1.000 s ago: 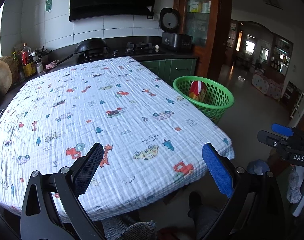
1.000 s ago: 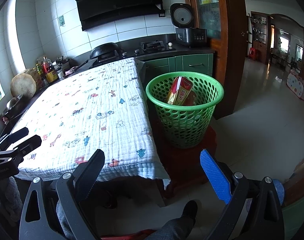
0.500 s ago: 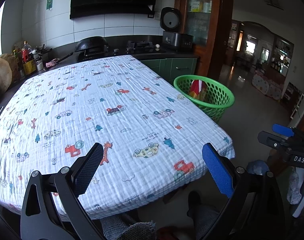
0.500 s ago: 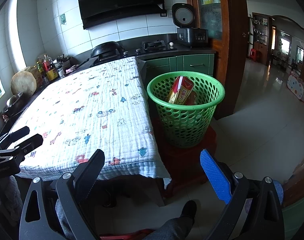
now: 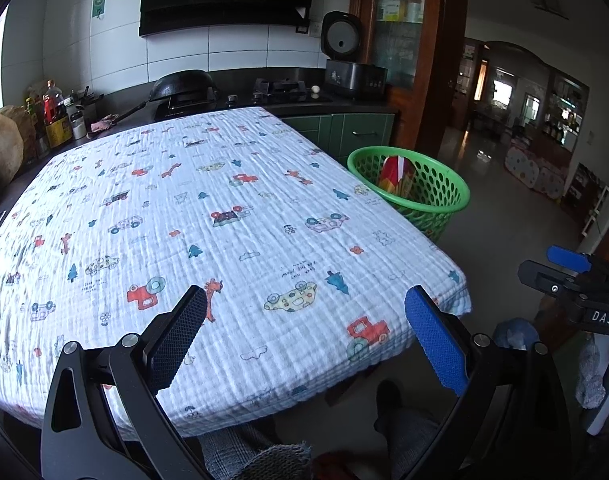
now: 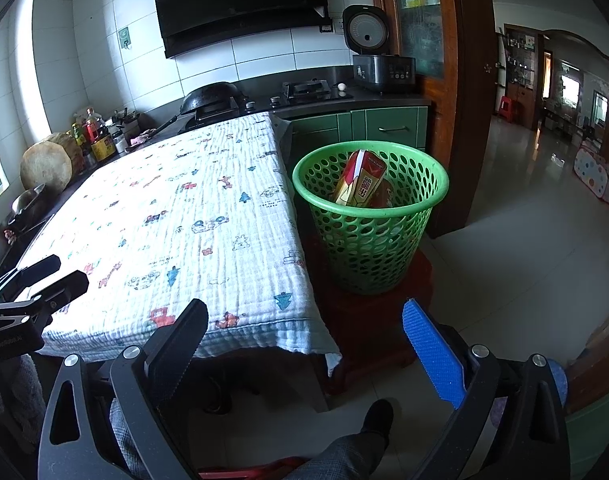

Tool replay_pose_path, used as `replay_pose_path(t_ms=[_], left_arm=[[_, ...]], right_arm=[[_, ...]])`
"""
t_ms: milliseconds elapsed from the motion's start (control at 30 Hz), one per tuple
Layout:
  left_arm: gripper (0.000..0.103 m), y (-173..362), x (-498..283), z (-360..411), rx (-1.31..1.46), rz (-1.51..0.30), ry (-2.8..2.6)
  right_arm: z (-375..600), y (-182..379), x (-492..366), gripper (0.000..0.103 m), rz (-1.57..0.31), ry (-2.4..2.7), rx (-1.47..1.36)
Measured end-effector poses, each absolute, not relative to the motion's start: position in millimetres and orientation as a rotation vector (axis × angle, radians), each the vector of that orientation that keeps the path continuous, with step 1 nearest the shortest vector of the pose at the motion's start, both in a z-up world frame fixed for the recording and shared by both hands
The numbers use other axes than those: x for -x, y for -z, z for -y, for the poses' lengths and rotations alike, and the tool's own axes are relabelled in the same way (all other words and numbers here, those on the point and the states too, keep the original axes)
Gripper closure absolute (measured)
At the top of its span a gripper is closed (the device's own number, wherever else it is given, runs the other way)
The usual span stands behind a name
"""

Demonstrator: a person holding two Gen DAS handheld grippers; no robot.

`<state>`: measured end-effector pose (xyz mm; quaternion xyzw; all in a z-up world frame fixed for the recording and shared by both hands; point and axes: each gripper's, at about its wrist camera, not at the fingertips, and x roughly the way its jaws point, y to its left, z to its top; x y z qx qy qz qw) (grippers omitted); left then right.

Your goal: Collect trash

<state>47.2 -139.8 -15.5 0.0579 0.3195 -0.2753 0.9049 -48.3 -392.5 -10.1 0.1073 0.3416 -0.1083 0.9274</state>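
Trash: a red-and-yellow carton (image 6: 360, 182) stands tilted inside the green basket (image 6: 384, 256), which rests on a red stool (image 6: 384, 320) just beside the cloth-covered table (image 5: 224, 220). Left gripper (image 5: 304, 340), over the table's near edge, jaws spread, empty. Right gripper (image 6: 304, 344), likewise spread and empty.

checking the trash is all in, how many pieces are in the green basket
1 clearly visible: a red and gold carton leaning upright inside the green basket. More may be hidden beneath it.
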Motion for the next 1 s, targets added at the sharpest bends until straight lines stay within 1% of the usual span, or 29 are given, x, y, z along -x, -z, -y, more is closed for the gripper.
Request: replay_pose_path(t_ms=[1000], left_arm=[[0.005,13.5,-41.9,140.5,-0.115,-0.641,0.553]], right_arm=[[389.0,11.8,51.6,0.008,-0.687,0.21,-0.211]])
